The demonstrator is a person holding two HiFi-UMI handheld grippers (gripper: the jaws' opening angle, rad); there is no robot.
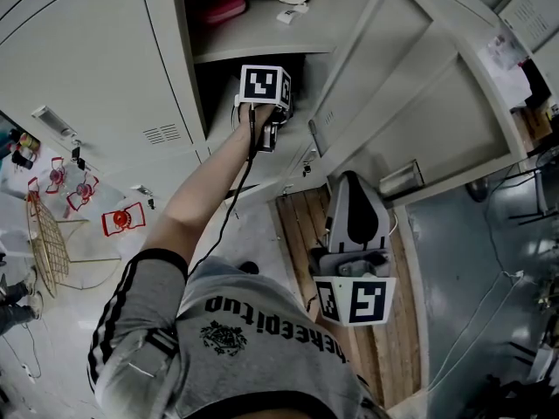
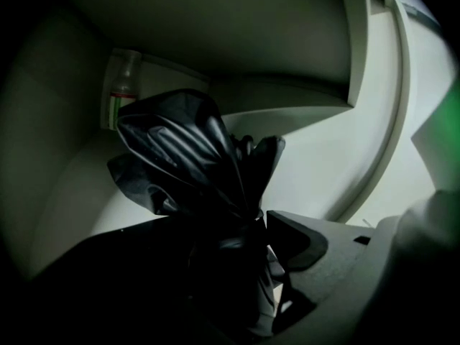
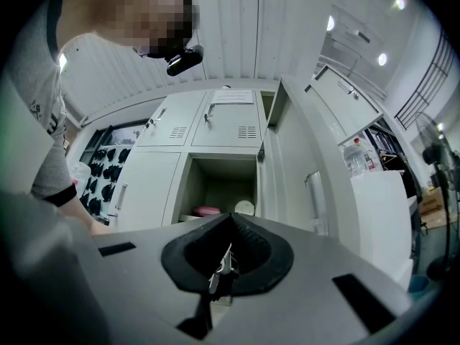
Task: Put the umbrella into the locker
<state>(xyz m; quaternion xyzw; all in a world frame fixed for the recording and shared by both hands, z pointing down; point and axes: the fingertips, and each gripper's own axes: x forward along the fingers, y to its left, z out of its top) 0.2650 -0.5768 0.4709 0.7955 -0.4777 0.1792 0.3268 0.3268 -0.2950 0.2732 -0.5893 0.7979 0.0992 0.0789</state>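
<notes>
Left tool (image 2: 233,228) spread around umbrella (image 2: 187,149) inside locker (image 2: 323,171) near a bottle (image 2: 123,85); right tool (image 3: 231,218) closed.

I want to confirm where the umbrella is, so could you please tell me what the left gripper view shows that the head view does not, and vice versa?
Only the left gripper view: the black folded umbrella between the jaws, inside a compartment, and a bottle in the back corner. Only the head view: the right gripper outside the locker, the open door, and a pink item on the upper shelf. Both: the left gripper reaching into the locker.
</notes>
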